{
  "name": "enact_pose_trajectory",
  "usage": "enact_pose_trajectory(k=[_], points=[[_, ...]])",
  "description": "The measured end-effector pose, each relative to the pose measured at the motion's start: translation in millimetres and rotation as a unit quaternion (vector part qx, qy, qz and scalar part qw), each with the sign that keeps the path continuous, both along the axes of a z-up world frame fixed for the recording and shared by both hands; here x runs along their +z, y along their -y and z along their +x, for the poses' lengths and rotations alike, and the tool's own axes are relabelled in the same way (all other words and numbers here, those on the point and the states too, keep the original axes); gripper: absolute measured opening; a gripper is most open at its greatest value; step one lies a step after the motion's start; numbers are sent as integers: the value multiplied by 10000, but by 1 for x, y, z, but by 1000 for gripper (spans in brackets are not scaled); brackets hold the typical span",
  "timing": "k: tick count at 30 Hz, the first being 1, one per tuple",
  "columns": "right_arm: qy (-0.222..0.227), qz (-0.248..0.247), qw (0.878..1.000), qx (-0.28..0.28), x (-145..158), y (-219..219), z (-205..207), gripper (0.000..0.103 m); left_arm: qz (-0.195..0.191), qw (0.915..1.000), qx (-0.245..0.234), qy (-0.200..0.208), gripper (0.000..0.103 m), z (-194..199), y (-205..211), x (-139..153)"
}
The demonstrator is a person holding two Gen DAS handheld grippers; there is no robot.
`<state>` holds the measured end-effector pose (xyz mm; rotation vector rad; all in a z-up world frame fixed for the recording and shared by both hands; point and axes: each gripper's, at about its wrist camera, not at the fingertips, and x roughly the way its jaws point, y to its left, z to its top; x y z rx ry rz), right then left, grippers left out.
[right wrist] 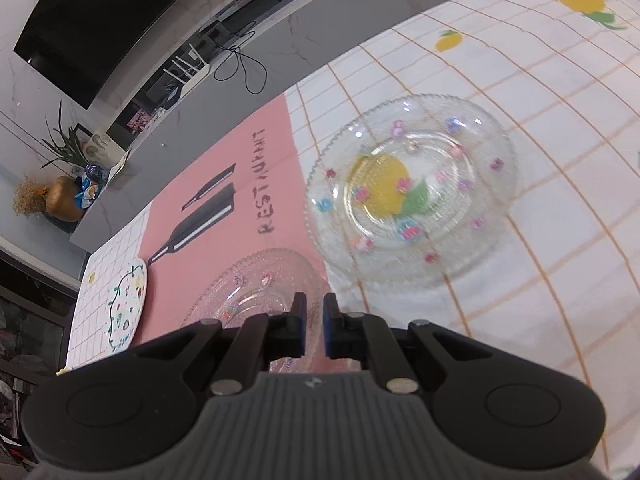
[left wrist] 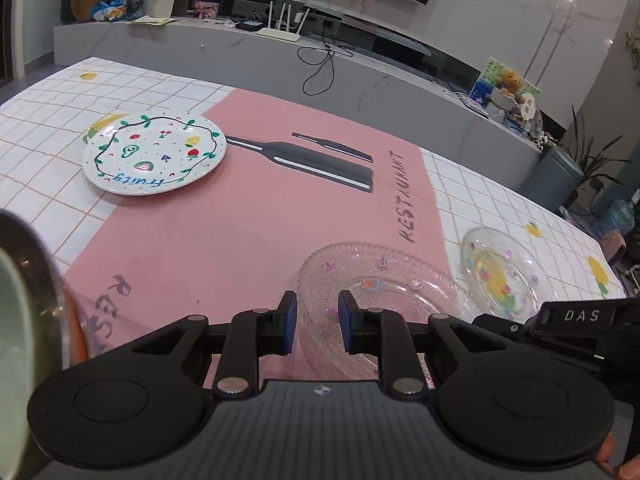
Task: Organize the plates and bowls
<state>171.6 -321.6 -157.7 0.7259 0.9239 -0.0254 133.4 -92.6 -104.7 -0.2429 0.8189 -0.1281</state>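
Left wrist view
- My left gripper (left wrist: 317,322): jaws narrow, a gap showing between the blue pads; the near rim of the glass plate on the mat (left wrist: 380,304) lies in that gap. Whether the pads press on the rim, I cannot tell.
- Glass plate on the mat: on the pink placemat (left wrist: 248,220), directly ahead of this tool and slightly to its right.
- Second glass plate (left wrist: 504,272): on the checked tablecloth (left wrist: 48,120), further right, just beside the first.
- Fruit-painted plate (left wrist: 154,153): far left, well apart, its edge just over the mat border.
- Dark bowl (left wrist: 24,320): close at the left edge, blurred.
- My right gripper (left wrist: 580,316): enters from the right, near the same plate's right side.

Right wrist view
- Right gripper (right wrist: 315,322): pads drawn almost together; the plate rim runs between them, so I judge it gripped.
- Second glass plate (right wrist: 412,196): ahead and right, on the cloth, untouched.

Judgement
- Deciding relation: both tools sit at the near rim of 1 plate; the second plate lies to its right, nearer my right hand, so stacking would run rightward.
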Motion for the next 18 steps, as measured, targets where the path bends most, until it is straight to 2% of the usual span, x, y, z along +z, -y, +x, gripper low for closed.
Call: enact_pose_trajectory(k=[5, 14, 18], points=[[-120, 41, 9999, 106, 8, 1, -26, 6, -89, 9998, -145, -83, 24, -19, -5, 7], [134, 94, 9997, 208, 27, 12, -83, 6, -247, 9985, -480, 19, 24, -70, -8, 24], [189, 220, 9994, 172, 26, 15, -115, 6, -310, 9979, -562, 15, 24, -90, -11, 24]])
